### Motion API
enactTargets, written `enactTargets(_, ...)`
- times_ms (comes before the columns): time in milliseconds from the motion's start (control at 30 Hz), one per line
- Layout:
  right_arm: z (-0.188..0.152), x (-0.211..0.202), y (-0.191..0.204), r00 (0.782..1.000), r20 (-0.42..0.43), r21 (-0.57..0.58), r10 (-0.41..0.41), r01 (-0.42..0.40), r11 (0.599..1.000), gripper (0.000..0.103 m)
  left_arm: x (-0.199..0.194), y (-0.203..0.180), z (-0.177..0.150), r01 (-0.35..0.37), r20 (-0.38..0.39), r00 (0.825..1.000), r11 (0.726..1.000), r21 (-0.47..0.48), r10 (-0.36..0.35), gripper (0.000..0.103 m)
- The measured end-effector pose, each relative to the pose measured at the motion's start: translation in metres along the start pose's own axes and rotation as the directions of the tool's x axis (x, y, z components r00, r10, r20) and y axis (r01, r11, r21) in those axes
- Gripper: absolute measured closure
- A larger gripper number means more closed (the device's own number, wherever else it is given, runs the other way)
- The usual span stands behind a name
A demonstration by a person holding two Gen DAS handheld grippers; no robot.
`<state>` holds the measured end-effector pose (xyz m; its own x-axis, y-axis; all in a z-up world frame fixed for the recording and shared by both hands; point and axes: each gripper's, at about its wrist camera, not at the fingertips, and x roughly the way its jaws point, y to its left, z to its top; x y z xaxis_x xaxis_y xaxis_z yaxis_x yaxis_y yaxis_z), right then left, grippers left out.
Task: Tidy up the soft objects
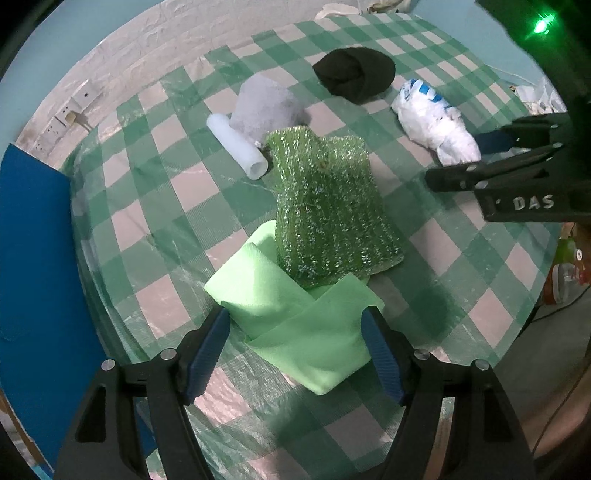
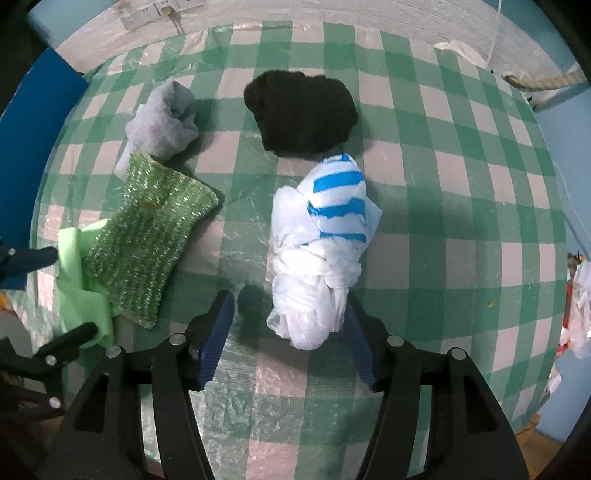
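Note:
My left gripper (image 1: pixel 295 354) is open, its fingers either side of the near end of a light green cloth (image 1: pixel 291 314). A glittery green scrub pad (image 1: pixel 328 206) lies partly on that cloth. My right gripper (image 2: pixel 288 339) is open around the near end of a white plastic bag bundle with blue stripes (image 2: pixel 325 243). A black rolled cloth (image 2: pixel 301 112) and a grey rolled cloth (image 2: pixel 164 118) lie farther back. In the left wrist view a white foam tube (image 1: pixel 236 144) lies beside the grey cloth (image 1: pixel 262 103). The right gripper (image 1: pixel 491 166) shows at the right.
The round table (image 2: pixel 443 184) has a green and white checked cover under clear plastic. A blue board (image 1: pixel 33 258) stands at its left edge. Wall sockets (image 2: pixel 147 14) are behind the table. Clutter lies on the floor to the right (image 1: pixel 569 266).

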<state>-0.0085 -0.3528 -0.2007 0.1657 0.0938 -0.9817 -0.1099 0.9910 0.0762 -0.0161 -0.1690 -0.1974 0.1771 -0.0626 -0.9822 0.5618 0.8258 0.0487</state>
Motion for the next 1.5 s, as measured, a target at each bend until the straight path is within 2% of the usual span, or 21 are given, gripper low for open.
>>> enactTargets(200, 0.010, -0.012, 0.011, 0.999, 0.037, -0.006, -0.008, 0.008, 1.000, 0.037, 0.010, 0.001, -0.002, 0.004, -0.014, 1.000, 1.000, -0.002, -0.004, 0.029)
enactTargets(267, 0.011, -0.006, 0.027, 0.999, 0.042, -0.003, -0.013, 0.013, 1.000, 0.034, 0.010, 0.001, -0.004, 0.006, -0.006, 1.000, 1.000, 0.004, -0.006, 0.039)
enactTargets(400, 0.016, 0.003, 0.023, 0.999, 0.048, 0.008, -0.025, 0.025, 1.000, 0.033, 0.008, 0.001, -0.007, 0.039, 0.010, 0.999, 0.999, 0.016, -0.039, 0.071)
enactTargets(533, 0.027, 0.009, 0.015, 0.998, 0.049, 0.025, -0.032, 0.031, 0.999, 0.033, 0.005, -0.001, -0.010, 0.048, 0.023, 0.999, 0.998, 0.035, -0.049, 0.088)
enactTargets(767, 0.038, 0.007, 0.000, 0.997, 0.058, 0.020, -0.050, 0.049, 0.999, 0.033, -0.011, 0.008, -0.013, 0.060, 0.052, 0.997, 0.998, 0.022, -0.061, 0.091)
enactTargets(1000, 0.045, 0.012, 0.012, 0.997, 0.053, -0.025, -0.061, 0.062, 0.998, 0.033, -0.027, 0.015, -0.016, 0.052, 0.091, 0.994, 0.999, 0.014, -0.053, 0.091)
enactTargets(1067, 0.044, 0.014, 0.016, 0.997, 0.047, -0.045, -0.067, 0.069, 0.997, 0.040, -0.032, 0.017, -0.015, 0.055, 0.100, 0.993, 0.998, 0.009, -0.055, 0.091)
enactTargets(1100, 0.044, 0.014, 0.017, 0.997, 0.046, -0.051, -0.064, 0.067, 0.996, 0.054, -0.032, 0.017, -0.014, 0.054, 0.104, 0.993, 0.998, 0.009, -0.055, 0.091)
enactTargets(1133, 0.044, 0.014, 0.017, 0.997, 0.043, -0.052, -0.056, 0.059, 0.997, 0.061, -0.035, 0.019, -0.013, 0.052, 0.112, 0.992, 0.999, 0.008, -0.052, 0.091)
enactTargets(1500, 0.046, -0.016, 0.031, 0.994, 0.109, -0.076, -0.023, 0.032, 0.997, 0.064, -0.068, 0.028, -0.010, 0.047, 0.206, 0.977, 0.999, 0.001, -0.046, 0.092)
